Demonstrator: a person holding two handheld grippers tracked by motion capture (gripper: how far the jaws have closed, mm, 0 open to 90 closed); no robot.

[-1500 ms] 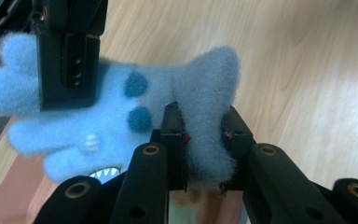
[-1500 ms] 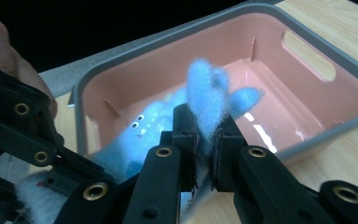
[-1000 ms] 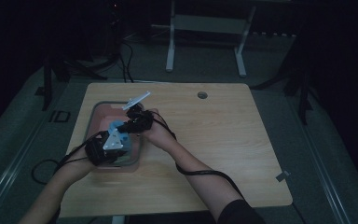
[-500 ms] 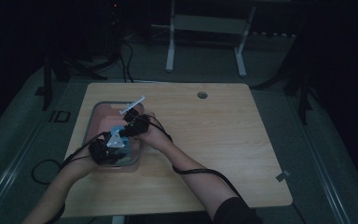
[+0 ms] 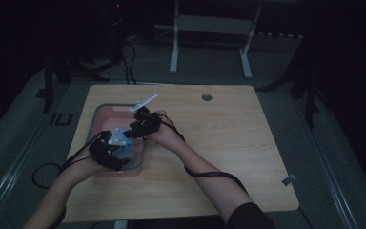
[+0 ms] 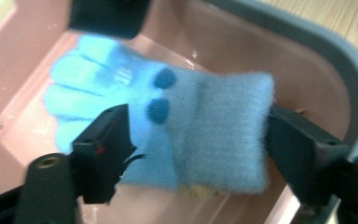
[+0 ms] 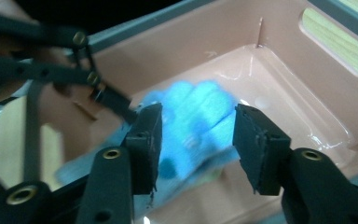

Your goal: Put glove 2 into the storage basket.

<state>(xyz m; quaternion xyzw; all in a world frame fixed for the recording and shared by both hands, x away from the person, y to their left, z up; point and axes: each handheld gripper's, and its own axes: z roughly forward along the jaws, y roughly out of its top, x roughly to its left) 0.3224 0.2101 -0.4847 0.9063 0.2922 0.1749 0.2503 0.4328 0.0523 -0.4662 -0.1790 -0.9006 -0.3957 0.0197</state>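
Glove (image 6: 186, 126): light blue knit, two darker blue dots near the ribbed cuff, fingers pointing away from the left gripper's camera; lies inside the pink bin (image 6: 279, 51), over its floor; blurred in the right gripper view (image 7: 193, 121).

Left gripper (image 6: 198, 140): jaws have just been opening; they stand either side of the glove's cuff end, one at the palm edge, one just off the cuff edge; the pads do not appear to press it; held low over the near end of the bin (image 5: 106, 117) in the high view (image 5: 119, 143).

Right gripper (image 7: 198, 140): jaws have just been opening, now about half apart; the glove's finger end lies between them, not clamped; seen from above (image 5: 140, 125) over the bin's middle, just beside the left gripper.

Bin: pink, grey-rimmed, with a cut-out handle; stands on the left part of the wooden table (image 5: 228, 143).
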